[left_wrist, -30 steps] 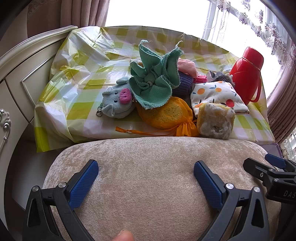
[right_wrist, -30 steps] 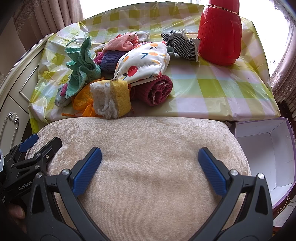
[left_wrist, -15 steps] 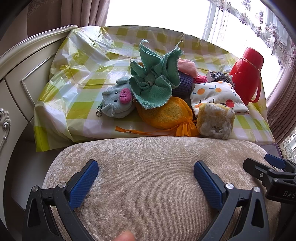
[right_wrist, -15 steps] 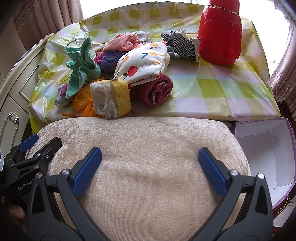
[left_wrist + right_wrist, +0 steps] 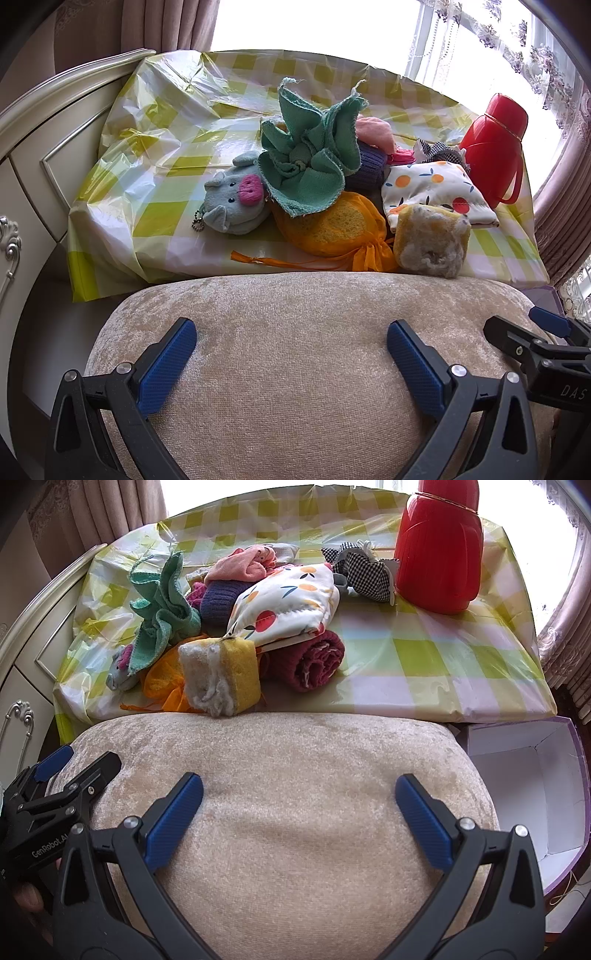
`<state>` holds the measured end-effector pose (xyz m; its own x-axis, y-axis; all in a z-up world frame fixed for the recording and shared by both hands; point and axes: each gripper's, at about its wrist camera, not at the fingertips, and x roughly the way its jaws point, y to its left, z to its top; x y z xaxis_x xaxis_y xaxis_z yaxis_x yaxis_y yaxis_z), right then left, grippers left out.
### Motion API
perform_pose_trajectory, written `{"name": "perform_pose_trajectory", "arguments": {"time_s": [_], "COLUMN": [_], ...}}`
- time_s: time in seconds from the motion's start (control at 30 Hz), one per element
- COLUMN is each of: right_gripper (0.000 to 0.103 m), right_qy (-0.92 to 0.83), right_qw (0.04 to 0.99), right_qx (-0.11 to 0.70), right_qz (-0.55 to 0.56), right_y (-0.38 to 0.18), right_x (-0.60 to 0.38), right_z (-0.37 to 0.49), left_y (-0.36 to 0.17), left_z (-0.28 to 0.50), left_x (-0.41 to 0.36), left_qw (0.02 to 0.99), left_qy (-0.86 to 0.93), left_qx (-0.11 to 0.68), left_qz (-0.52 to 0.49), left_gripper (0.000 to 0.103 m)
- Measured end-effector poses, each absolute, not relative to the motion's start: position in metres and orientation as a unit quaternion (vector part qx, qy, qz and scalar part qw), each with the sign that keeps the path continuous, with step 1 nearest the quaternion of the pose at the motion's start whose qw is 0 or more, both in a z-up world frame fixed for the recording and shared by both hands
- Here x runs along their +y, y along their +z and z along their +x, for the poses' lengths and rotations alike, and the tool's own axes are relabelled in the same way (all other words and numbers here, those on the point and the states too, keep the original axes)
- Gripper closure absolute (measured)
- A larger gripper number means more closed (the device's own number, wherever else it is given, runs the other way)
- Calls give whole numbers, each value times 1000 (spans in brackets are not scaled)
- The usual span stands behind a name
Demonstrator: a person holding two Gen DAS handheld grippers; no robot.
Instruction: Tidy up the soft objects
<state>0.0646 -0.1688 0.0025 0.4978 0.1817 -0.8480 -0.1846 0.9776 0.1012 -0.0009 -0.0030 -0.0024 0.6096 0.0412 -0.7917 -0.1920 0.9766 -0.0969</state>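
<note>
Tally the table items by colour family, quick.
Red/maroon/pink: 3, flask, rolled towel, pink cloth
Yellow/orange: 2, sponge, mesh bag
Green: 1, rag
Grey: 1, plush
Purple: 1, knit
Patterned: 2, fruit-print pouch, gingham cloth
Total: 10

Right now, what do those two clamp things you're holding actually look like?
Both the left gripper and right gripper are black plastic clamps with two angled arms, silver rivets and ribbed blue pads. One body reads "GenRobot.AI", another "DAS". No cables or sleeves show.
</note>
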Motion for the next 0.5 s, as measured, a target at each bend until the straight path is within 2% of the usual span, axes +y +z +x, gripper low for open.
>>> {"name": "perform_pose_trajectory", "arguments": {"time_s": [0.5], "right_gripper": [0], "right_qy": [109], "right_qw": [866], "right_qx": [488], "right_qz": [3], "right_y": [2], "right_x": [-171], "right_z": [65], "left_y": [-2], "left_z": [-1], "left_x": [-3], "left_qw": [893], "left_qy": [66], "left_qx": [437], "left_qz": [-85], "left_gripper": [0]}}
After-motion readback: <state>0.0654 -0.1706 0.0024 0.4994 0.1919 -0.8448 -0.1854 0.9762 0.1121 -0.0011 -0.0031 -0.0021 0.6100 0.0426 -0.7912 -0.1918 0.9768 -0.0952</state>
